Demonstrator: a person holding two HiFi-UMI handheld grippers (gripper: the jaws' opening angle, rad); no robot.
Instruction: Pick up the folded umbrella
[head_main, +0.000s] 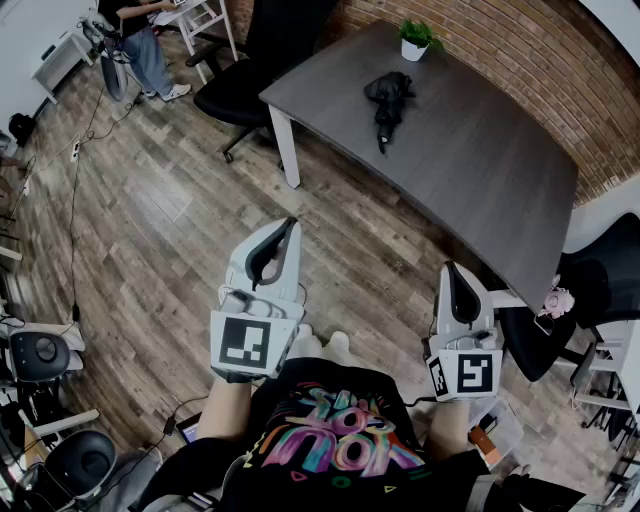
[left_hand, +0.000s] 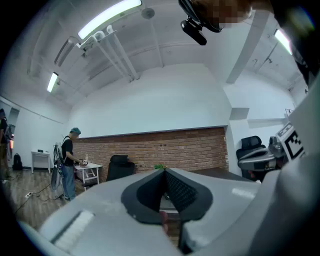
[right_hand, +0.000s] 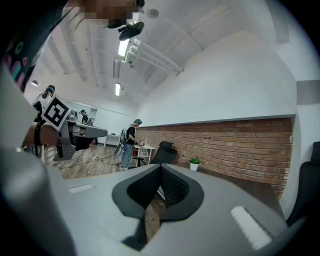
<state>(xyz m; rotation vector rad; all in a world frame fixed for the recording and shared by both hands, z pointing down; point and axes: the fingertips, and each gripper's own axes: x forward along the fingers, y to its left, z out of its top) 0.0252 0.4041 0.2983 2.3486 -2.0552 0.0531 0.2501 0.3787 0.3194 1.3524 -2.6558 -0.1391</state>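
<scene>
The folded black umbrella (head_main: 388, 100) lies on the dark grey table (head_main: 480, 170) toward its far end, close to a small potted plant (head_main: 414, 40). Both grippers are held over the wooden floor, well short of the table and pointing toward it. My left gripper (head_main: 290, 225) is shut with nothing between its jaws, as the left gripper view (left_hand: 164, 171) also shows. My right gripper (head_main: 452, 268) is shut and empty too, and its tips meet in the right gripper view (right_hand: 160, 166). The plant (right_hand: 194, 162) shows ahead in that view; the umbrella is hidden behind the jaws.
A black office chair (head_main: 250, 70) stands at the table's far left corner and another (head_main: 590, 290) at its near right. A person (head_main: 145, 45) is at a white desk at the back left. Cables trail over the floor on the left. A brick wall (head_main: 520, 50) runs behind the table.
</scene>
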